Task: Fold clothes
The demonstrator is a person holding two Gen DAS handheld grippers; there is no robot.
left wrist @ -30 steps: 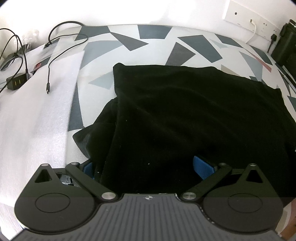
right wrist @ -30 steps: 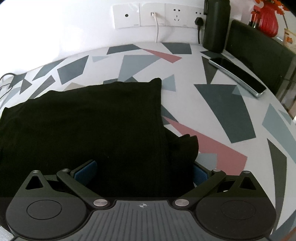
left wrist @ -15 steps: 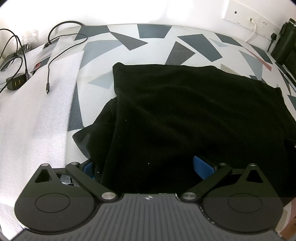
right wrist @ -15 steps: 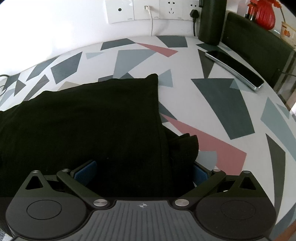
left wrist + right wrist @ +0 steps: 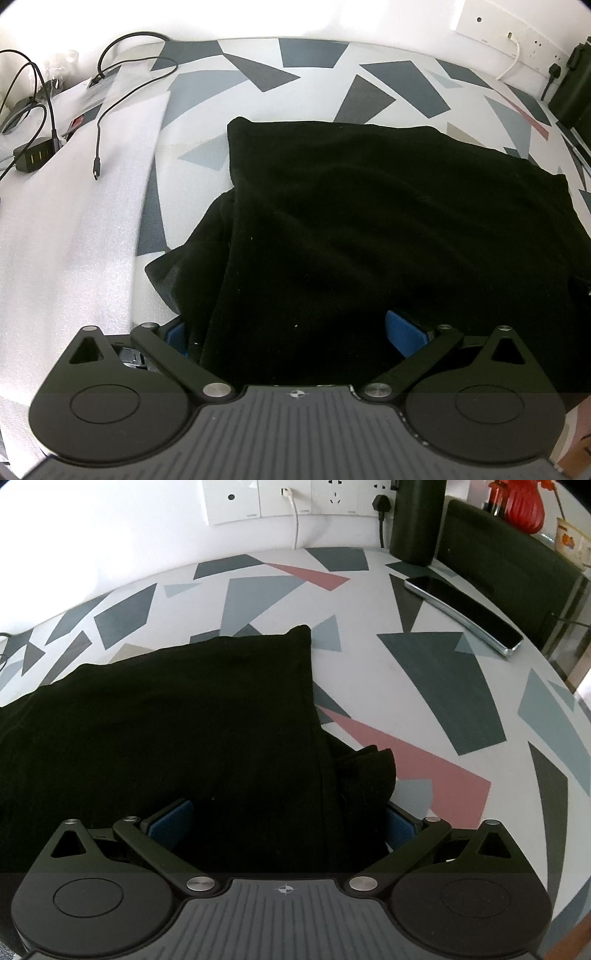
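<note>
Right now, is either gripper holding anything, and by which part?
Nothing is clamped. The left gripper and right gripper are both open, with the near edge of the black garment lying between their blue pads.

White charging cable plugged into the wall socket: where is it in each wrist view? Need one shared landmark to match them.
Left wrist: the white cable is at the far upper right, curving down from the socket strip.
Right wrist: the white cable is at top centre, hanging straight from the socket strip.
Shared landmark: the folded black garment, lying on the patterned table in front of the jaws in both views.
</note>
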